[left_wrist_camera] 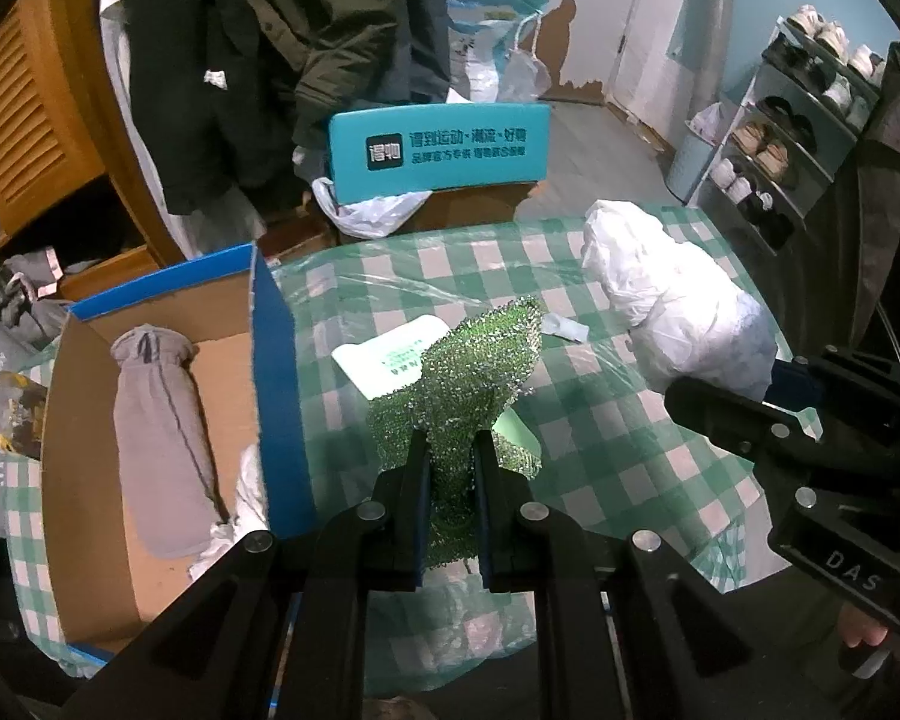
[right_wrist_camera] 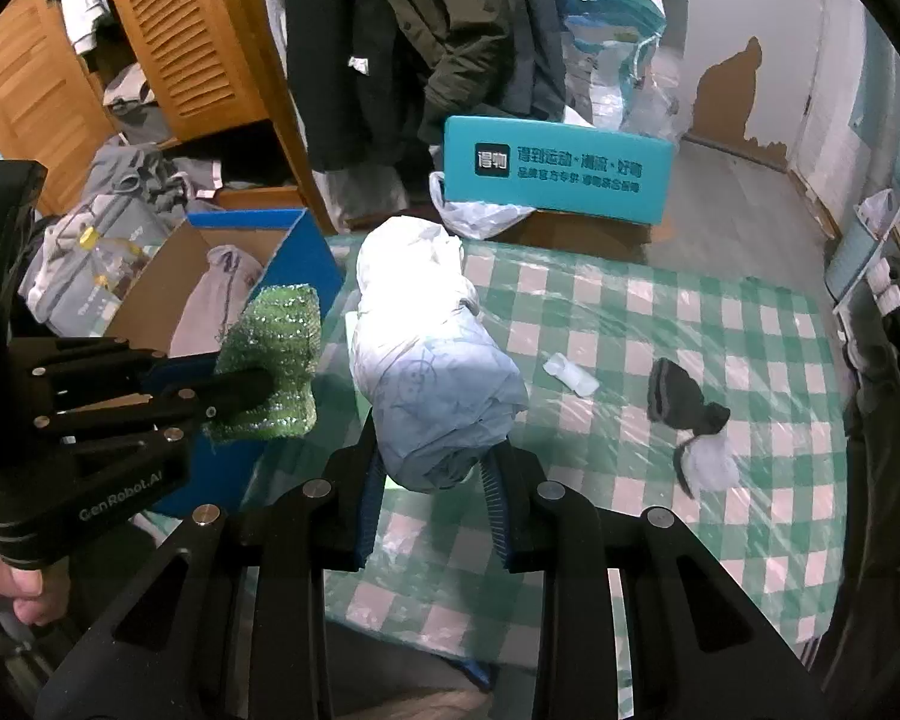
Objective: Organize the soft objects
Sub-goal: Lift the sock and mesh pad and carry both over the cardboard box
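Two tongs at work: each grips something soft over the checkered tabletop [right_wrist_camera: 660, 324].
Left tongs [left_wrist_camera: 450, 450]: pinching a green sparkly cloth [left_wrist_camera: 480, 360], lifted clear of the tabletop, just beside the blue wall of the open cardboard box [left_wrist_camera: 273, 372].
Right tongs [right_wrist_camera: 432, 468]: closed around the near end of a white bundle [right_wrist_camera: 432, 354]; the bundle's far end reaches toward the tabletop's back edge. Whether it rests on the tabletop or hangs above it, I cannot tell.
Box: sits at the tabletop's left edge, with a grey sock [left_wrist_camera: 156, 420] already lying inside.
Left over: a dark sock [right_wrist_camera: 681, 402] and a small white wrapper [right_wrist_camera: 570, 375] lie toward the right edge, well apart from both tongs.
Step in hand: likely carrying the green cloth to the box.
Next move: swing the left tongs over the blue wall, lower them beside the grey sock, then spread them; the bundle would follow.
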